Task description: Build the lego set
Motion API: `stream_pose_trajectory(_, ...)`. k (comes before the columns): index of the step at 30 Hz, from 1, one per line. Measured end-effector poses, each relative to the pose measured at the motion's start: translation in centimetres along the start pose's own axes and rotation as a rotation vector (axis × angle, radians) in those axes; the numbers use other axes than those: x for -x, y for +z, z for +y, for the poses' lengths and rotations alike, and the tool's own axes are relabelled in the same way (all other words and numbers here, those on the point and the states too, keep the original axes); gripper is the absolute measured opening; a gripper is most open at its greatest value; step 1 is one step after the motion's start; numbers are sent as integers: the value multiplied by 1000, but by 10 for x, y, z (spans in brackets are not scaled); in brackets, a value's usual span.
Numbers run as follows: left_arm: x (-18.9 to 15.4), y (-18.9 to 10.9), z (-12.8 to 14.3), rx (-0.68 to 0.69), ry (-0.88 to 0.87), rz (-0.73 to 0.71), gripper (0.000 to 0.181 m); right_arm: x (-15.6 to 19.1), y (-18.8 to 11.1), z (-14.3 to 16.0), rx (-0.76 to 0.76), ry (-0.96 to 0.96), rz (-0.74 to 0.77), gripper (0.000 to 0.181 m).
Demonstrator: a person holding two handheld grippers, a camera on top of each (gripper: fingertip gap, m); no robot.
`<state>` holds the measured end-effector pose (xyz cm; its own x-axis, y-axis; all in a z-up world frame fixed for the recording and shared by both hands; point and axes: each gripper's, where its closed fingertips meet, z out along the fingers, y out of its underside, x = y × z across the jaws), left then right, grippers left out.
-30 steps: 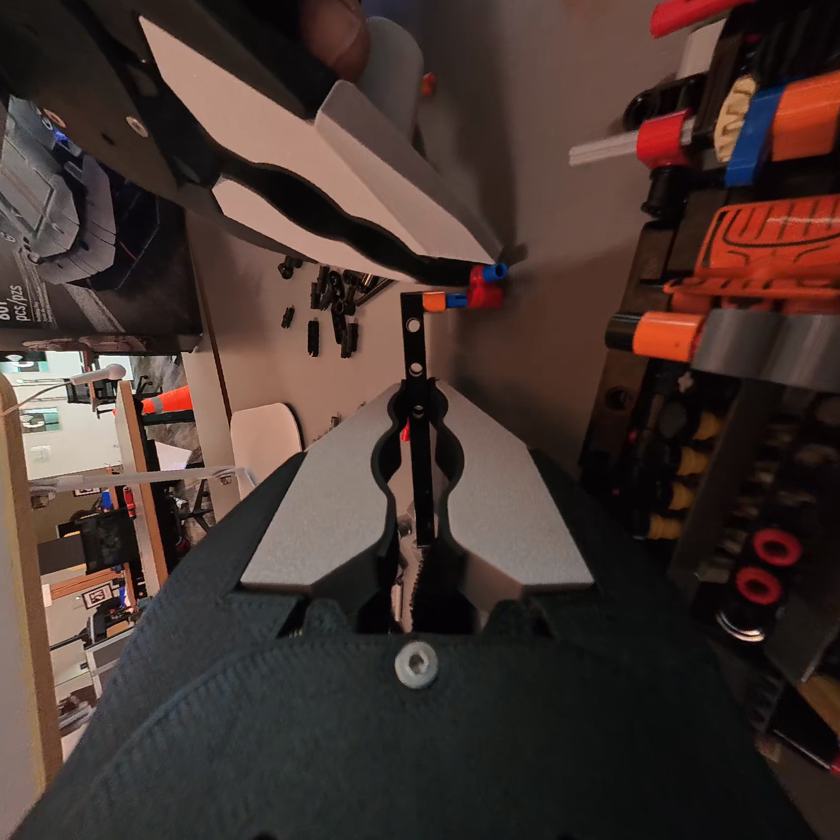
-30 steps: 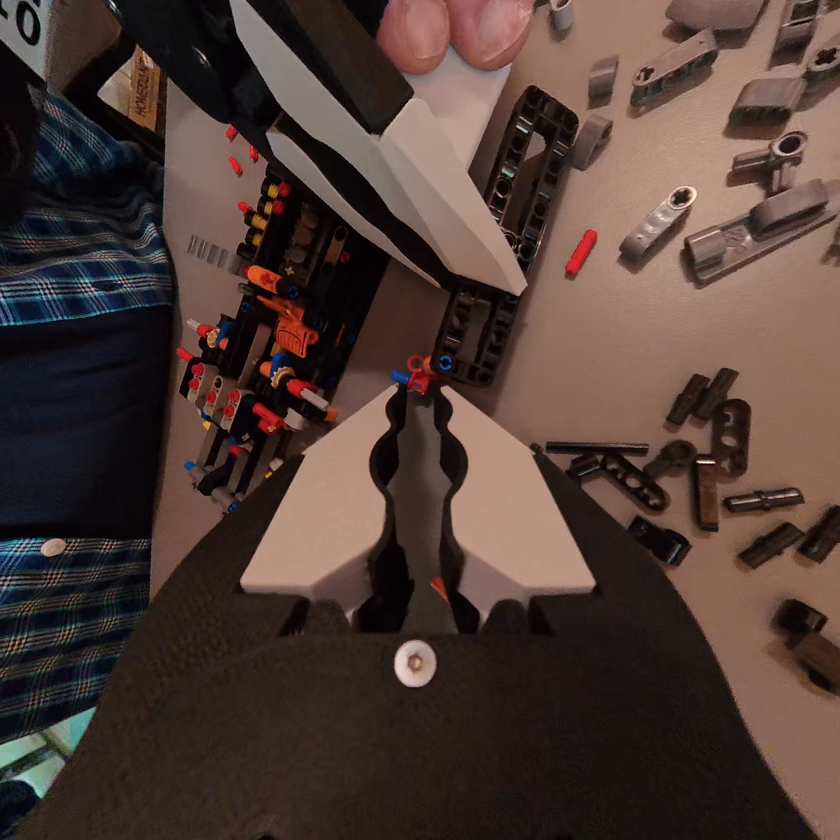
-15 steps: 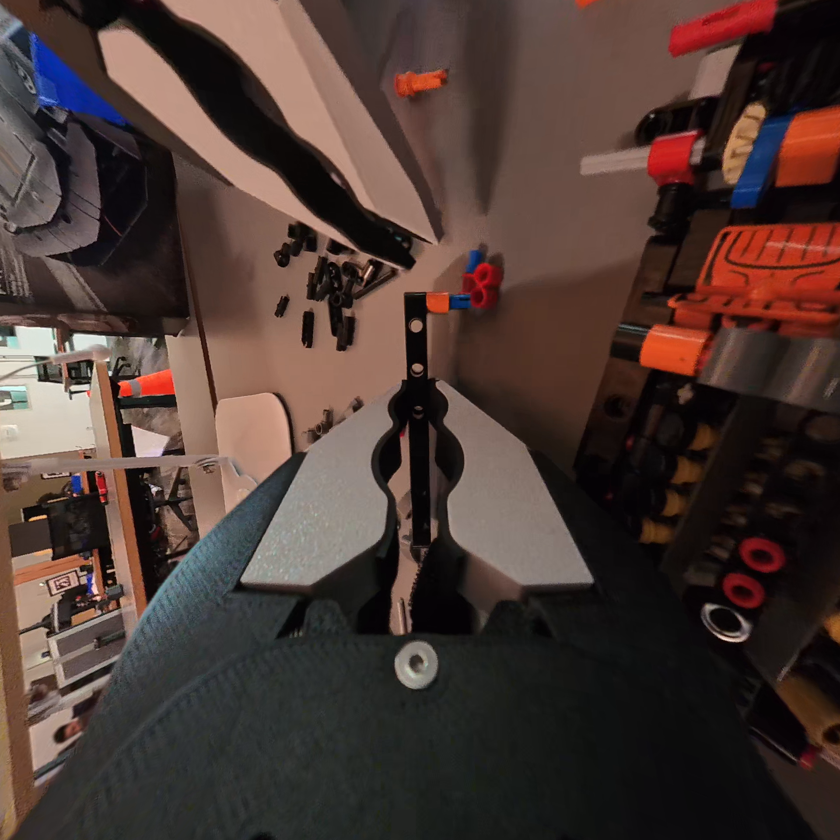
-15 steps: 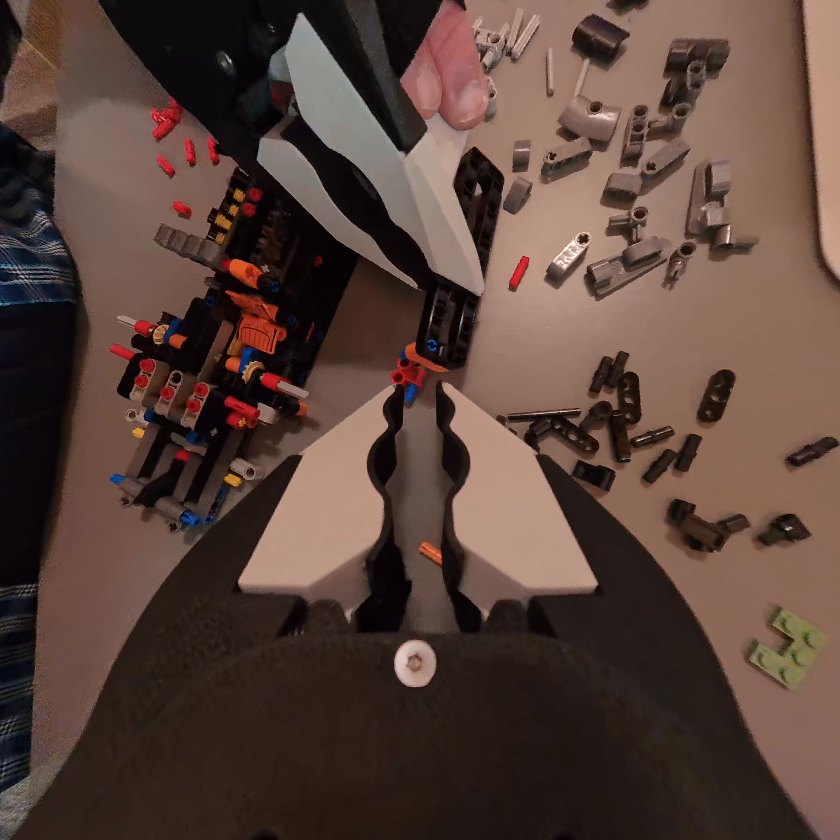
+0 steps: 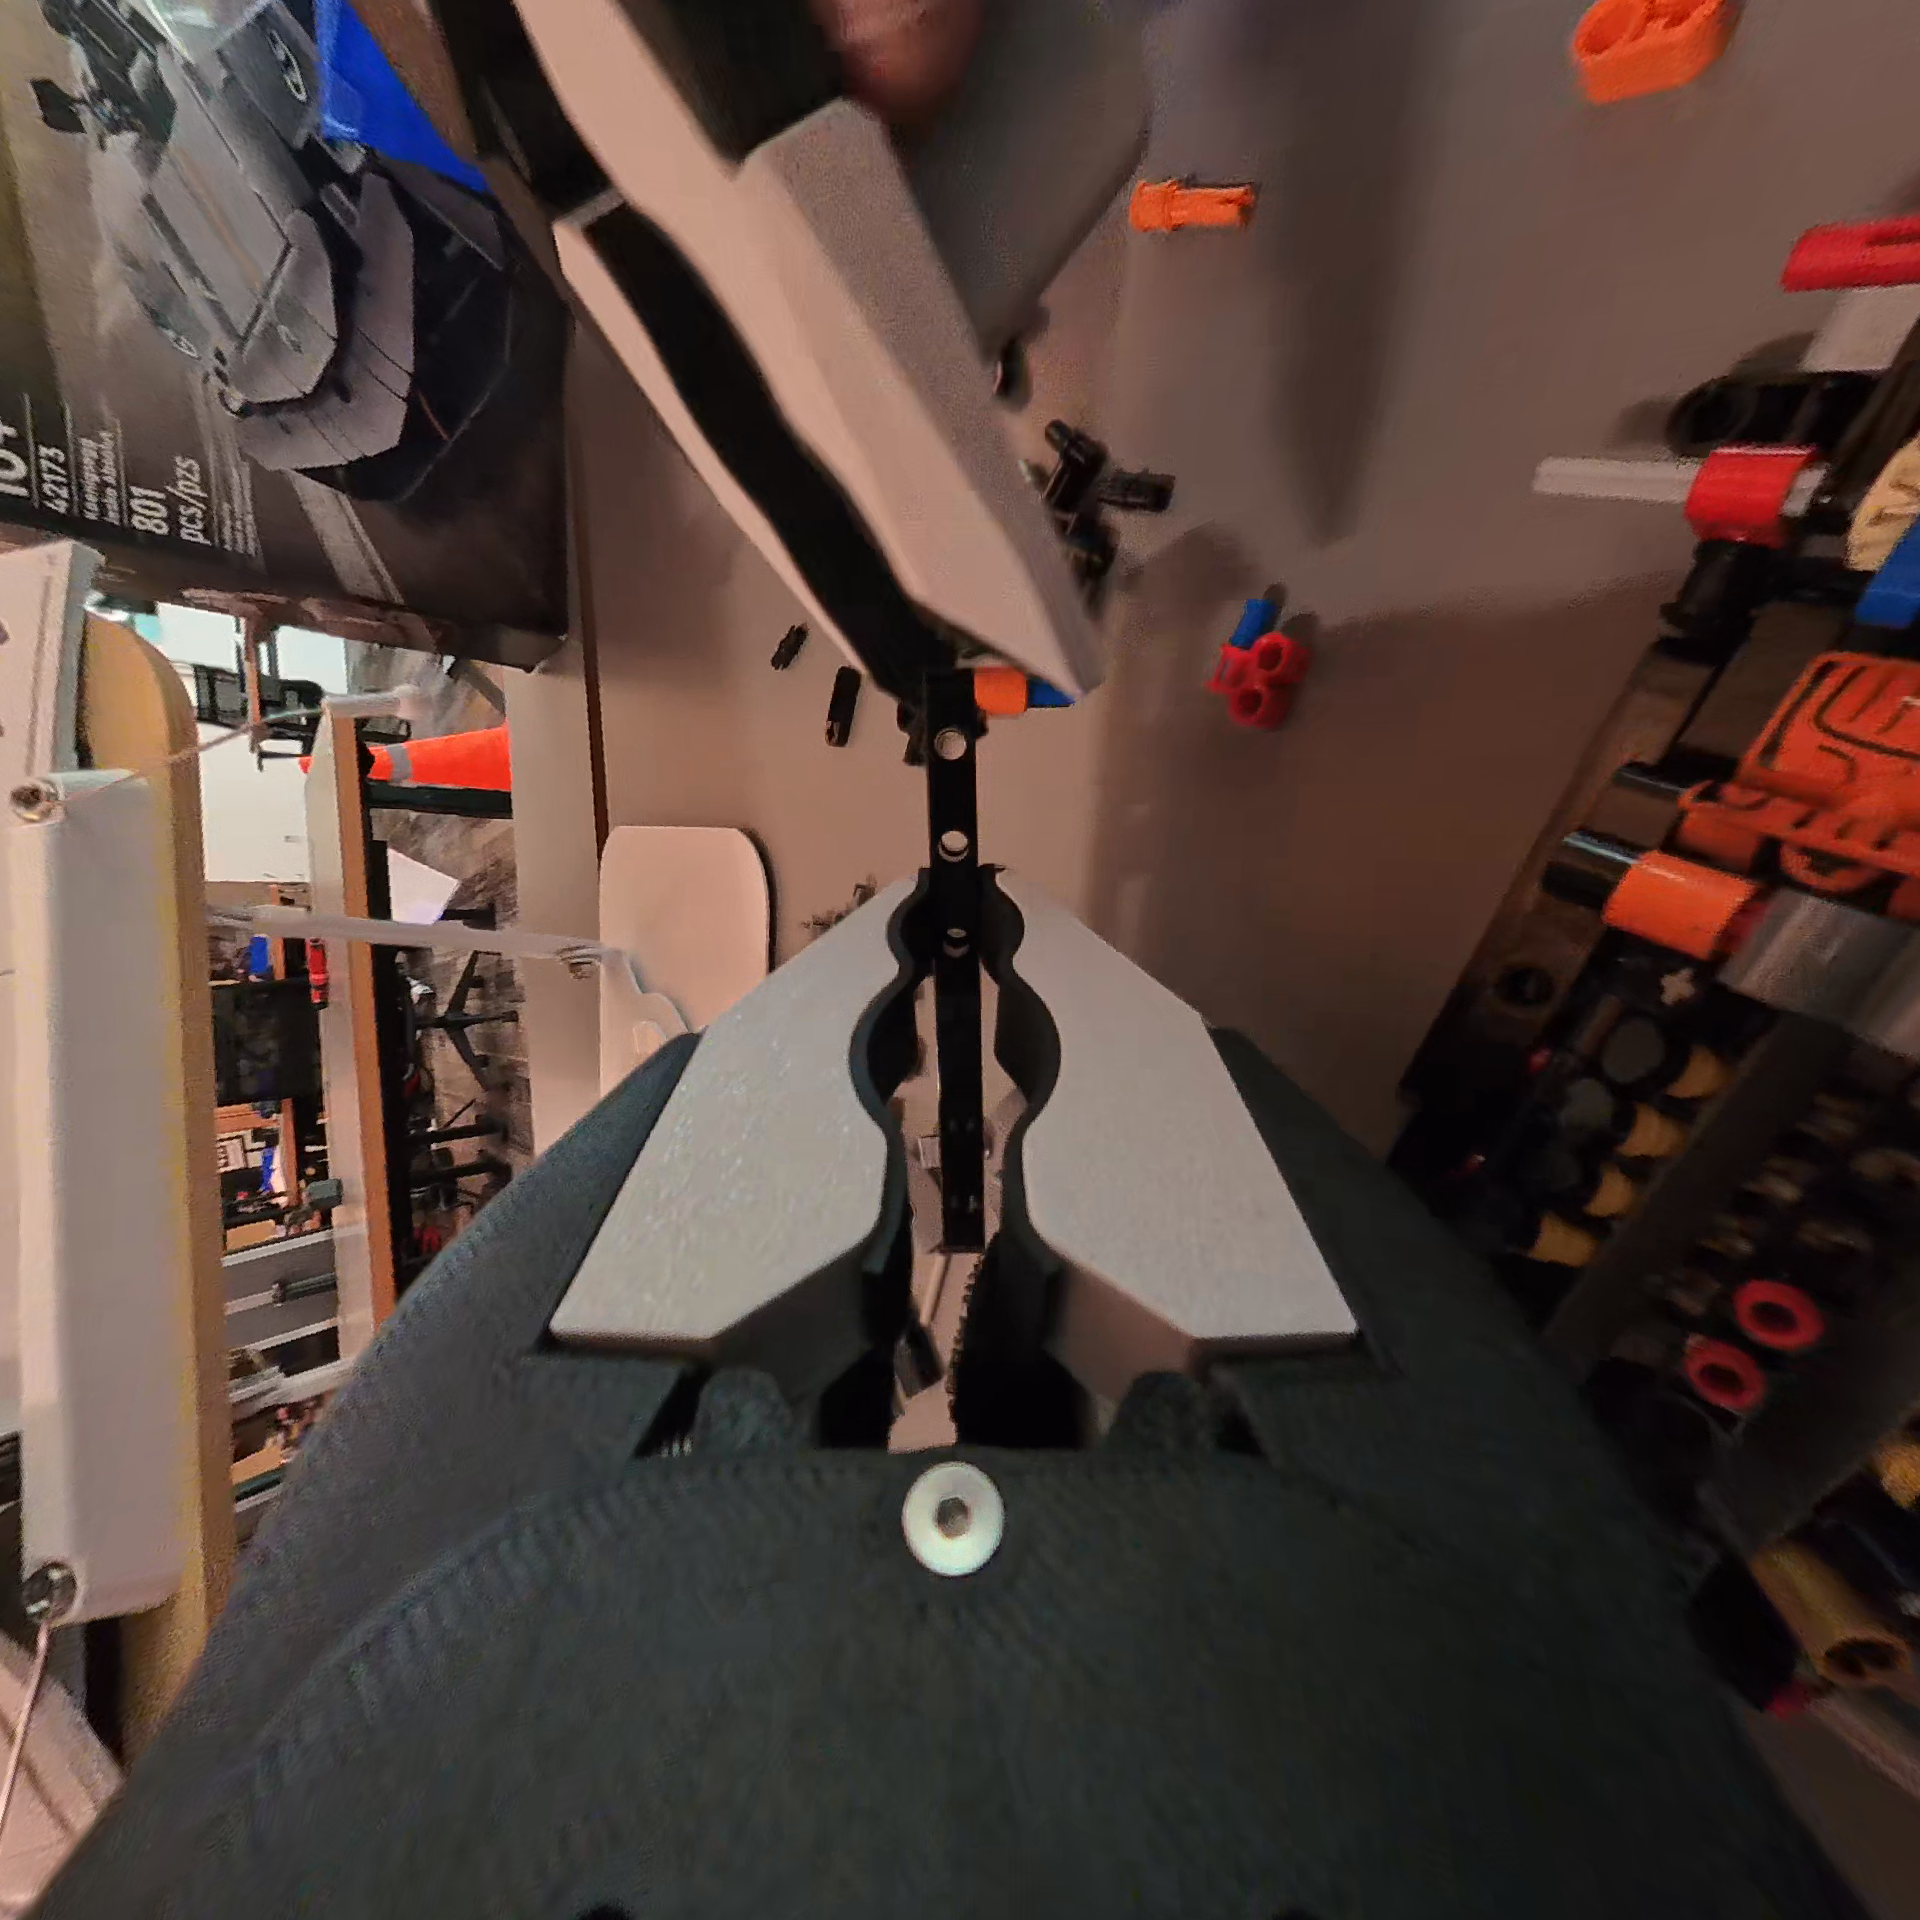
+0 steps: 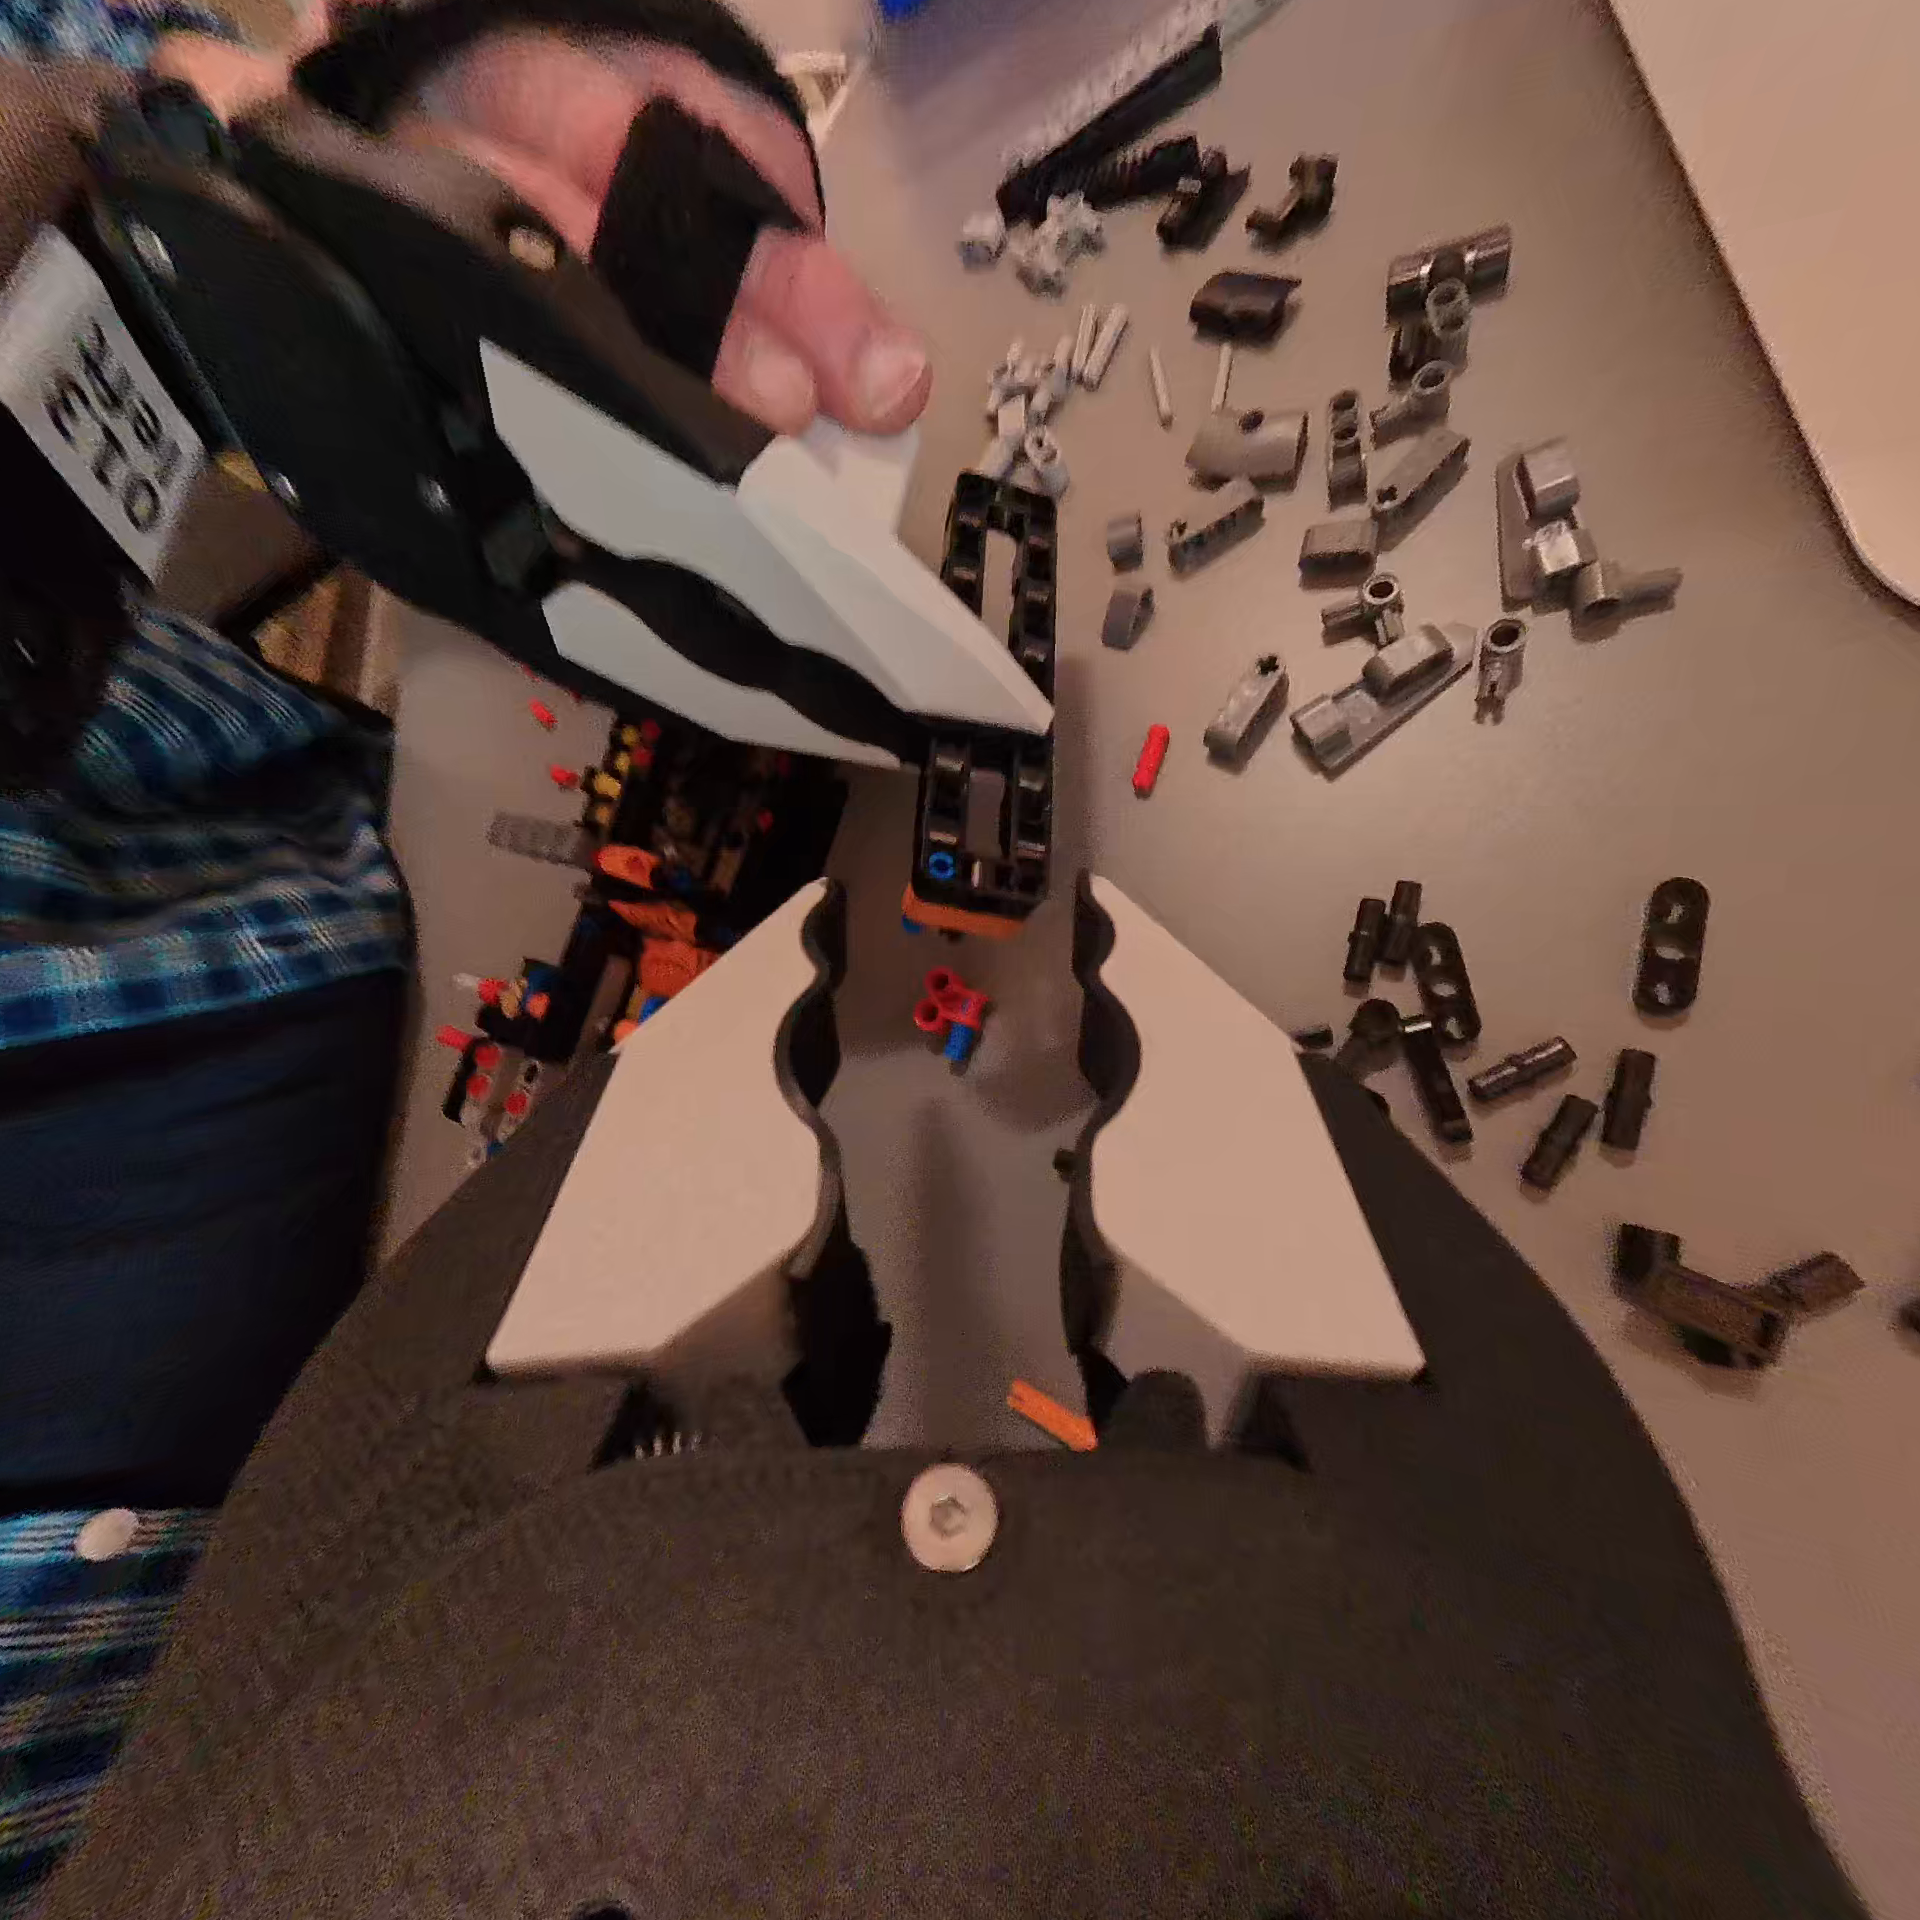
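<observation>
My left gripper (image 5: 954, 902) is shut on a black lego frame (image 5: 956, 810), seen edge-on, with an orange and blue pin (image 5: 1003, 690) at its far end. In the right wrist view the left gripper (image 6: 977, 732) holds the same frame (image 6: 987, 821) above the table. My right gripper (image 6: 956, 899) is open and empty, just short of the frame's end; it shows from the side in the left wrist view (image 5: 1039, 665). A small red connector with a blue pin (image 6: 948, 1013) lies loose on the table between its fingers, also in the left wrist view (image 5: 1257, 675).
The part-built black and orange model (image 6: 675, 831) lies at left, close on the right in the left wrist view (image 5: 1766, 831). Loose grey pieces (image 6: 1382, 675), black pieces (image 6: 1455, 1039), a red pin (image 6: 1151, 758), an orange pin (image 6: 1049, 1415). The set's box (image 5: 260, 312) stands behind. Only a small space, under 4 cm, lies between the two pairs of fingers.
My right gripper has opened and drawn back from the frame's end. The red connector it held against the pin now lies on the table. The left gripper still holds the frame.
</observation>
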<state>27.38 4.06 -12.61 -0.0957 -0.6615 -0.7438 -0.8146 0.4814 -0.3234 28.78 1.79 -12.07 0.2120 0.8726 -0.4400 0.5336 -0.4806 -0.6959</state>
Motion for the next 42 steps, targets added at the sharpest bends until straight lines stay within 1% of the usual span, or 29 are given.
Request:
stream_pose_trajectory(2,2,-1,-1,5,6,-25,7,0,-1,-7,-43,28,-23,25)
stream_pose_trajectory(6,8,-4,-3,-6,-40,-42,7,1,-5,-14,-90,33,-45,23)
stream_pose_trajectory(8,7,-6,-5,-20,-63,-14,13,2,-5,-12,-64,-12,-20,23)
stream_pose_trajectory(10,5,-8,-6,-24,-125,45,31,3,-6,-13,-33,-97,26,23)
stream_pose_trajectory(13,0,-14,-10,-35,-266,211,48,12,-6,-13,49,-285,71,23)
stream_pose_trajectory(14,-3,-15,-12,-34,-307,273,50,16,-6,-14,78,-354,83,23)
stream_pose_trajectory(15,-5,-17,-15,-36,-333,326,47,18,-6,-15,108,-412,105,23)
stream_pose_trajectory(16,-9,-18,-16,-21,-351,379,41,19,-7,-17,138,-459,126,23)
stream_pose_trajectory(18,-8,-18,-19,-25,-377,413,28,23,-8,-19,199,-554,155,23)
stream_pose_trajectory(19,-8,-18,-19,-24,-390,426,28,23,-8,-21,218,-573,169,23)
stream_pose_trajectory(20,-5,-18,-17,-21,-408,422,27,22,-9,-25,217,-580,193,23)
stream_pose_trajectory(21,-1,-18,-15,-25,-427,405,27,18,-12,-31,201,-578,231,27)
stream_pose_trajectory(22,2,-20,-14,-32,-458,402,27,15,-18,-35,183,-564,263,36)
stream_pose_trajectory(23,2,-22,-12,-34,-493,414,27,14,-25,-35,176,-542,269,35)
stream_pose_trajectory(24,0,-24,-8,-19,-530,429,27,13,-31,-29,182,-520,257,30)
stream_pose_trajectory(26,-6,-27,-2,15,-573,470,27,12,-33,-14,197,-486,220,23)
stream_pose_trajectory(28,-12,-27,-2,39,-590,503,27,11,-27,4,234,-488,190,16)
stream_pose_trajectory(31,-17,-23,6,109,-546,509,27,6,-12,29,332,-553,176,21)
stream_pose_trajectory(33,-18,-23,7,116,-564,533,27,3,-1,39,370,-609,156,23)
stream_pose_trajectory(37,-22,-26,9,125,-565,561,27,-6,14,44,408,-635,119,20)
stream_pose_trajectory(40,-26,-25,11,135,-563,570,27,-4,19,41,390,-610,67,10)
stream_pose_trajectory(42,-28,-23,13,144,-563,574,27,-4,22,39,368,-578,70,7)
